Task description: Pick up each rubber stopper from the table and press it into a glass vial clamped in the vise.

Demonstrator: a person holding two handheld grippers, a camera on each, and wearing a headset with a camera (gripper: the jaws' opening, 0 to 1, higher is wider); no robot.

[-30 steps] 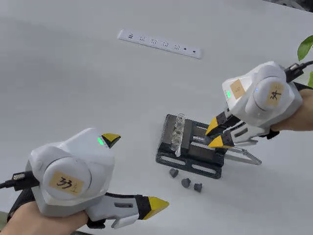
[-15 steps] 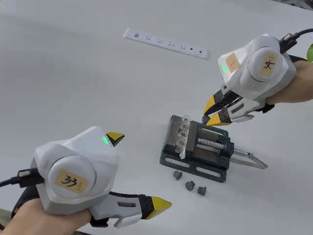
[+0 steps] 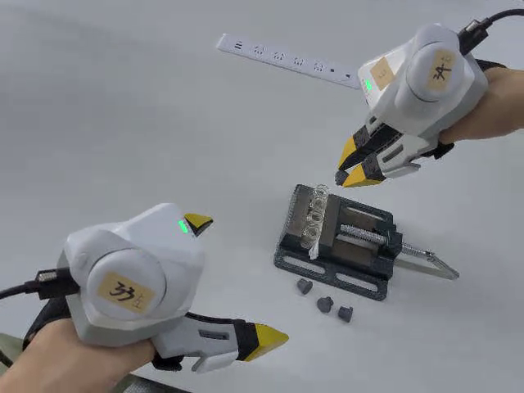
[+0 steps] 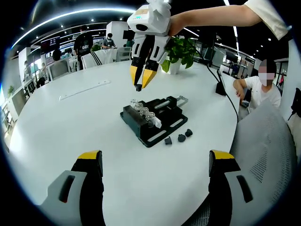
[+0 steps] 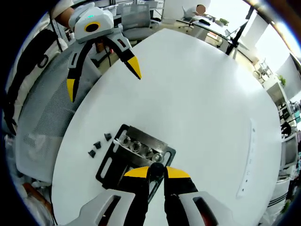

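Three stoppers point(image 3: 325, 304) lie low right of centre, just before the vise point(image 3: 364, 246) clamping the vials point(image 3: 315, 214). Above it, the right gripper point(image 3: 342, 173) pinches a dark stopper point(image 5: 156, 170). The left gripper point(image 3: 236, 278), lower left, gapes wide.

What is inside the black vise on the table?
Clear glass vials stand in a row, clamped in the vise. Its jaws cover their lower parts, which cannot be seen.
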